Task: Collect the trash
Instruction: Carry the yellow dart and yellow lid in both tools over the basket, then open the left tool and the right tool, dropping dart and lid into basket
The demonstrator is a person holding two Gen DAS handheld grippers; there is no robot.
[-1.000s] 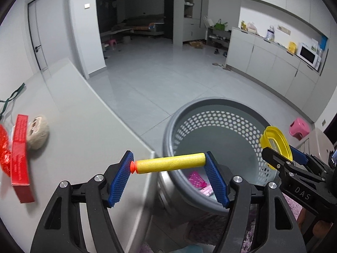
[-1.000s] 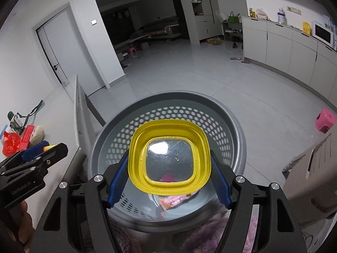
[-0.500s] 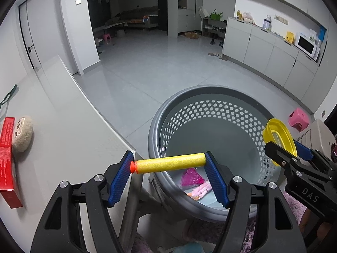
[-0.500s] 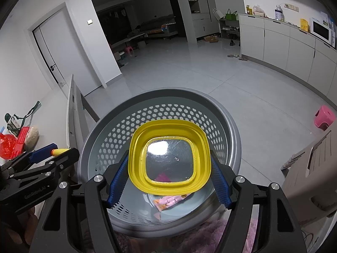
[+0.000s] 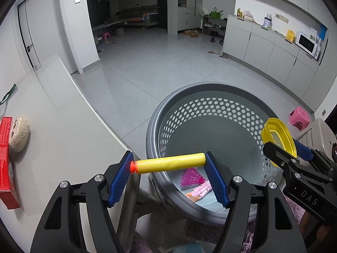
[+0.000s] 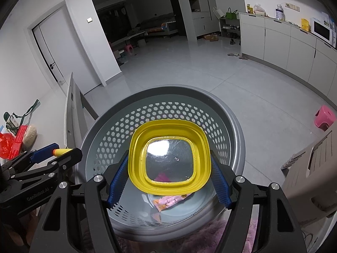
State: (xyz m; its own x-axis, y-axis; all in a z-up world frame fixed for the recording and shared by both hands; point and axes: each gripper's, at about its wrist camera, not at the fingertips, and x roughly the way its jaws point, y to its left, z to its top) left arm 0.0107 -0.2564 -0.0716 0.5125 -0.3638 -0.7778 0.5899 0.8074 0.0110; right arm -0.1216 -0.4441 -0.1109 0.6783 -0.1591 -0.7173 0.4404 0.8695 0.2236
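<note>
Your left gripper [image 5: 168, 166] clamps a yellow foam dart [image 5: 169, 164] endwise over the grey basket's [image 5: 210, 88] near rim. Your right gripper [image 6: 168, 174] grips a yellow lid [image 6: 169, 187] above the basket's middle.

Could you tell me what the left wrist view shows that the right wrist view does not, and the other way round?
Only the left wrist view shows the whole yellow foam dart clamped end to end in the left hand-held gripper, and the pink ribbed piece in full.

Only the right wrist view shows the yellow lid face-on in the right hand-held gripper, plus a red bag.

Both show the grey perforated basket, its pink wrapper, the red box and the pink stool.
</note>
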